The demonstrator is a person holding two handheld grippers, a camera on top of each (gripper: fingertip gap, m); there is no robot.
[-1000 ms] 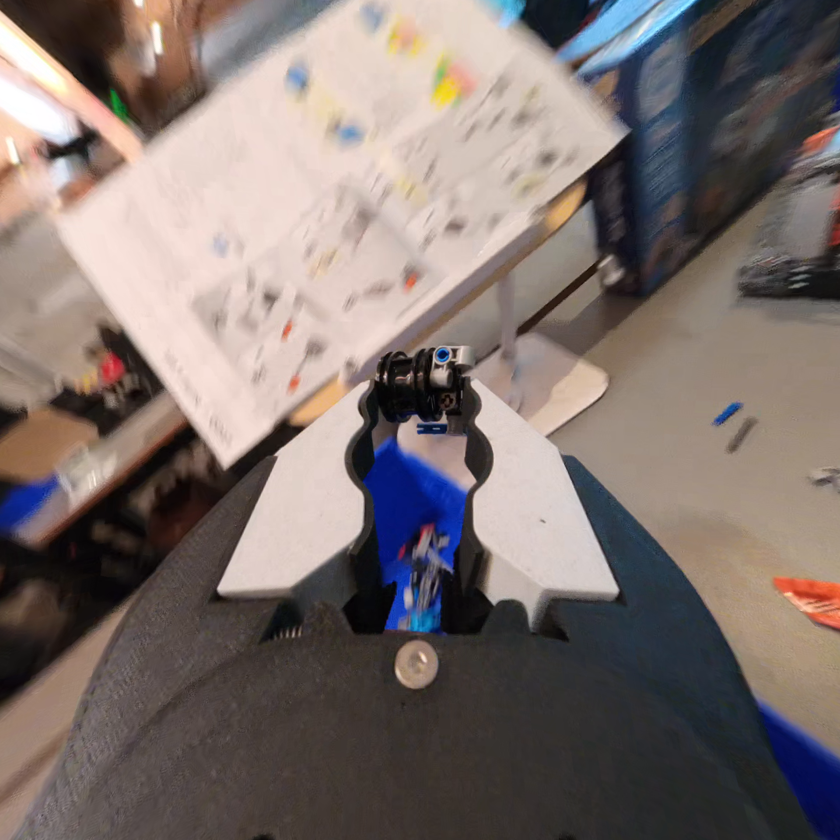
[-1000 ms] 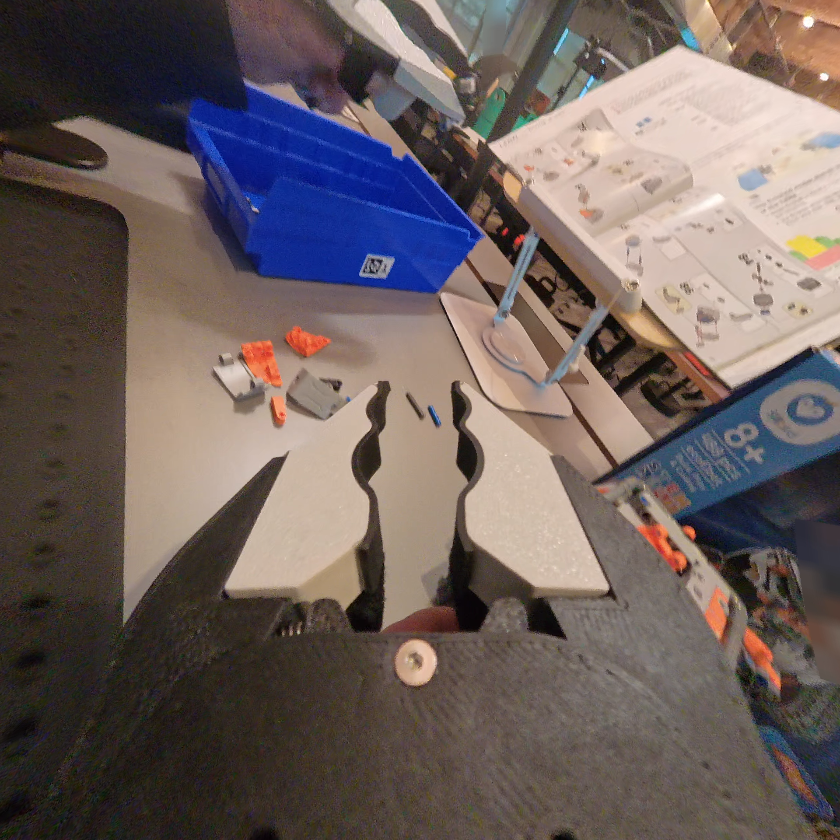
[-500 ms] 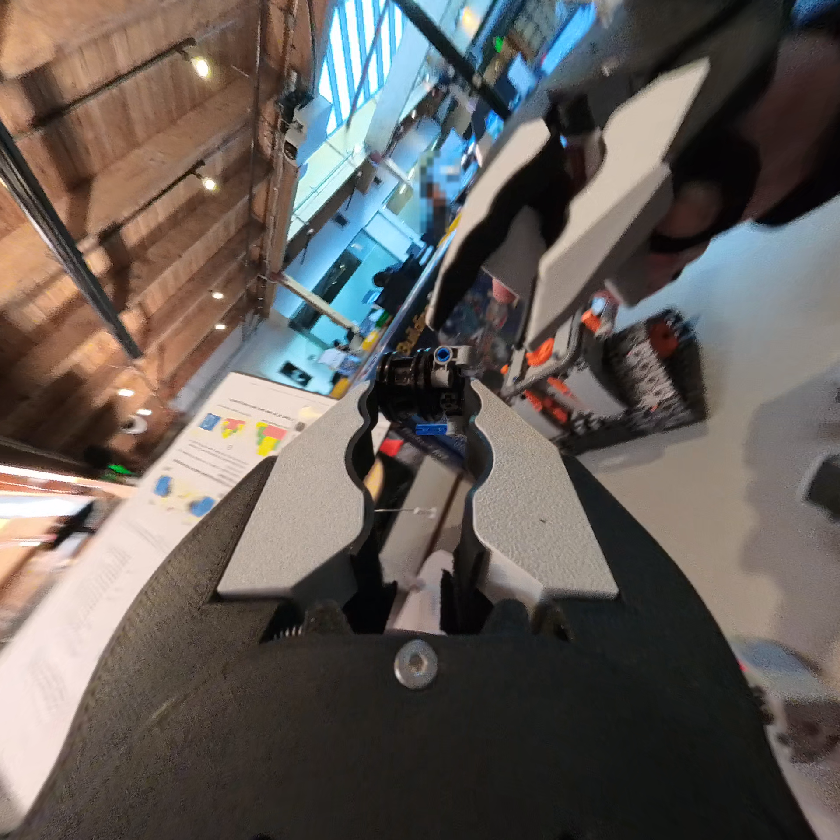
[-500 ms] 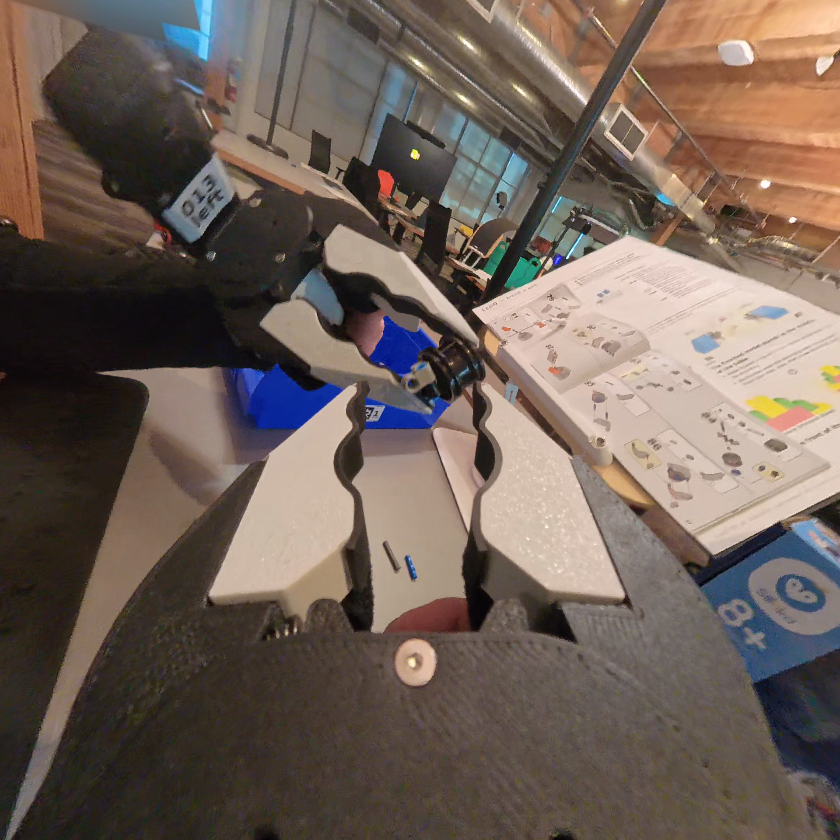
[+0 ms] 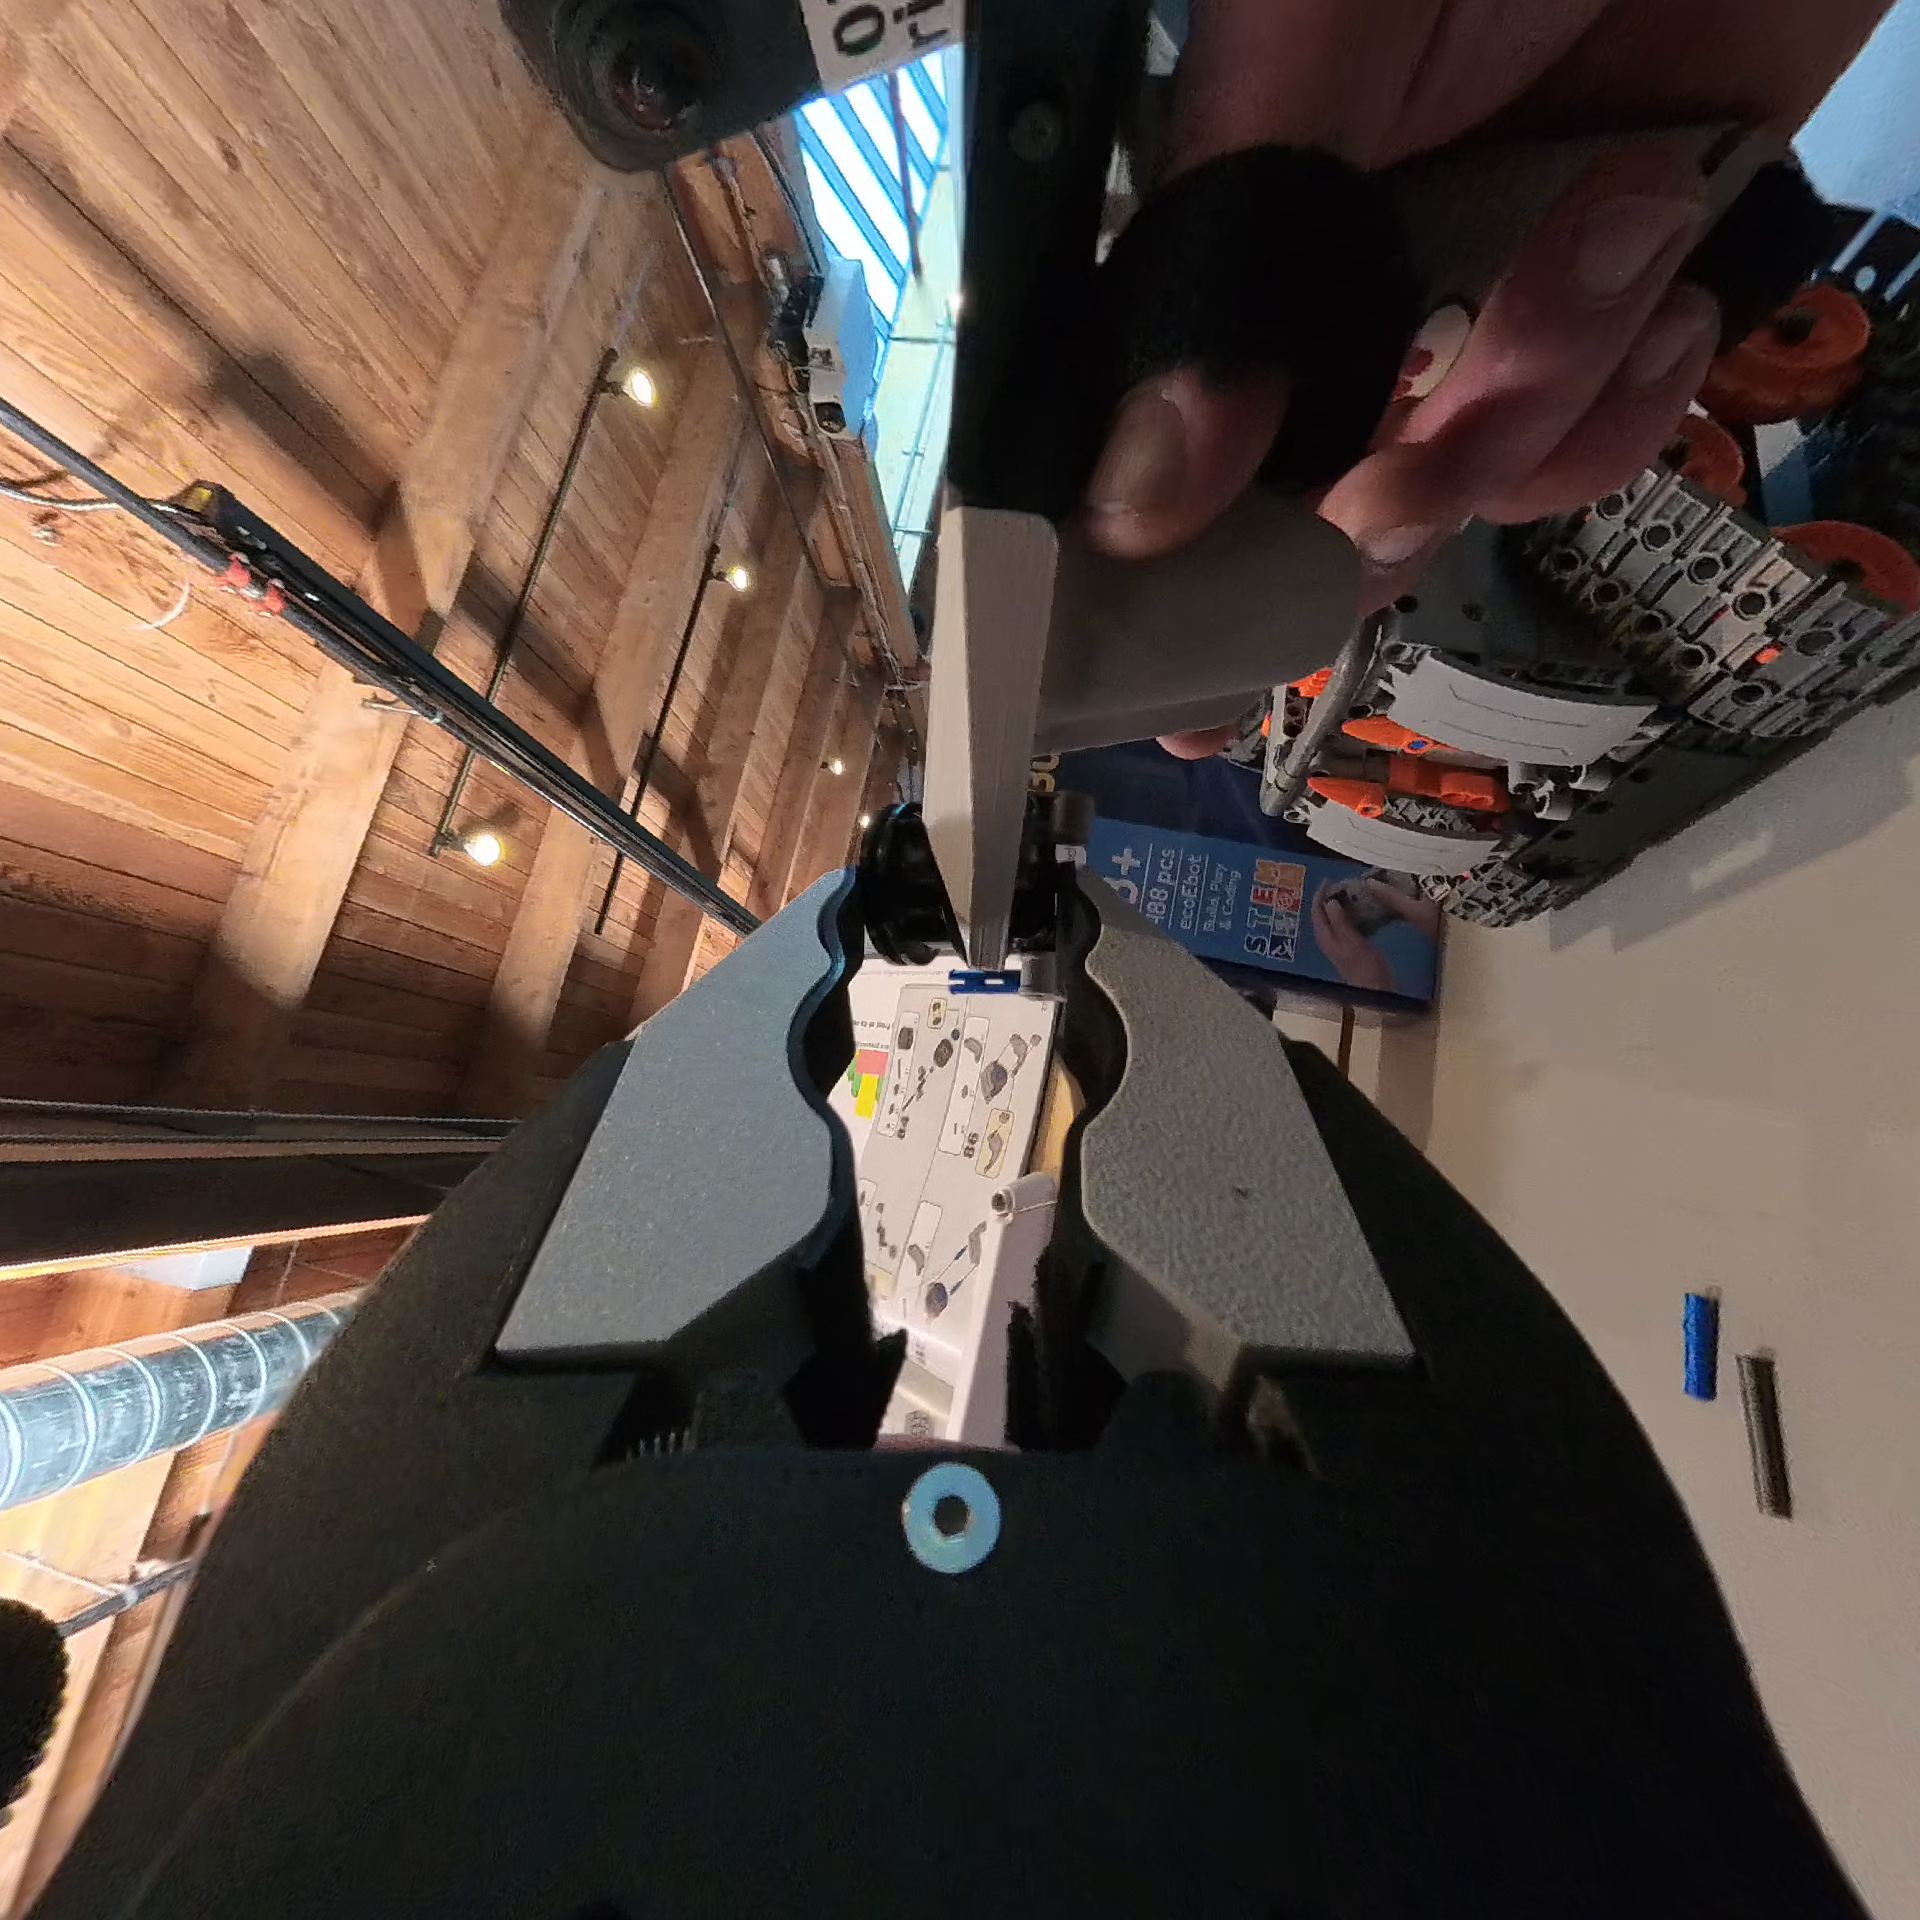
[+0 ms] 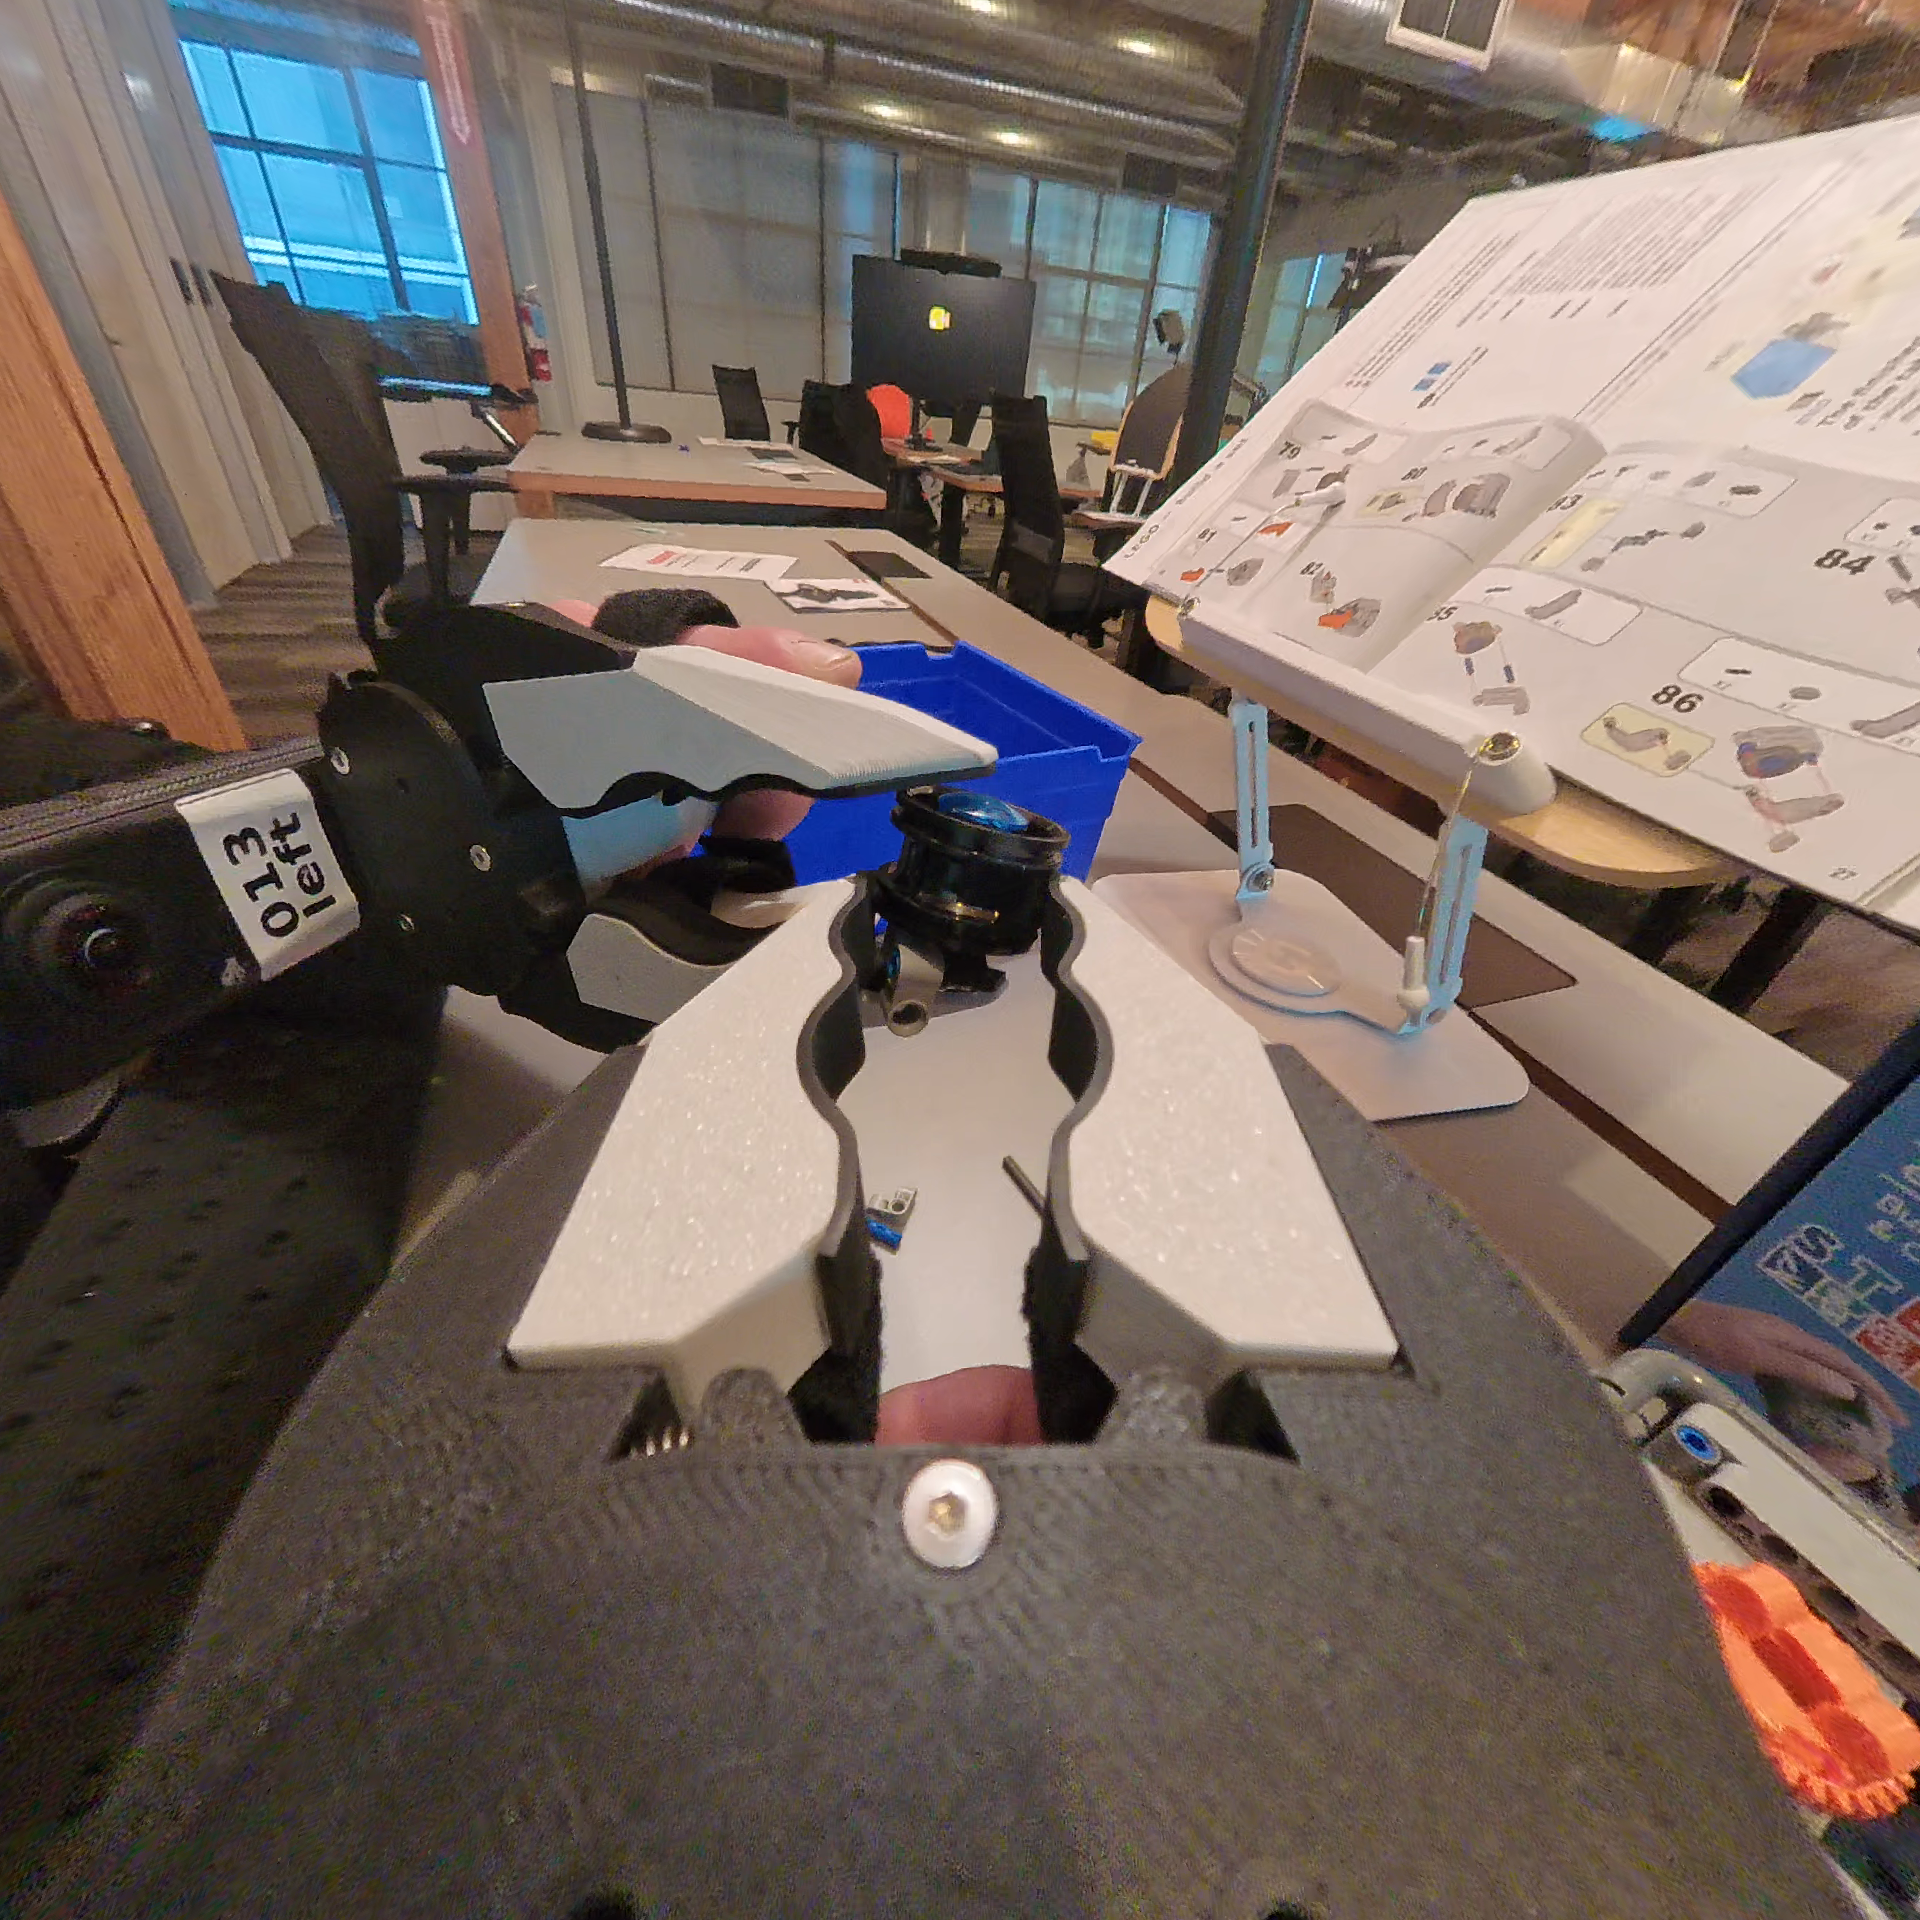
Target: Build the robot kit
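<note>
Black wheel piece [image 6: 971,868], both tongs (gripping), blue bin [image 6: 1023,743]

Glossy black plastic wheel piece [image 6: 971,868]; matt, grainy grey claw fingers [image 6: 717,1143] (paper booklet [image 6: 1621,540] beside).

readable writing sits on four things, contents not given.
white sticker [image 6: 278,875] on the left gripper, white label [image 5: 883,31] on the right gripper, open instruction booklet [image 6: 1621,540], blue box [image 5: 1236,894].
</note>
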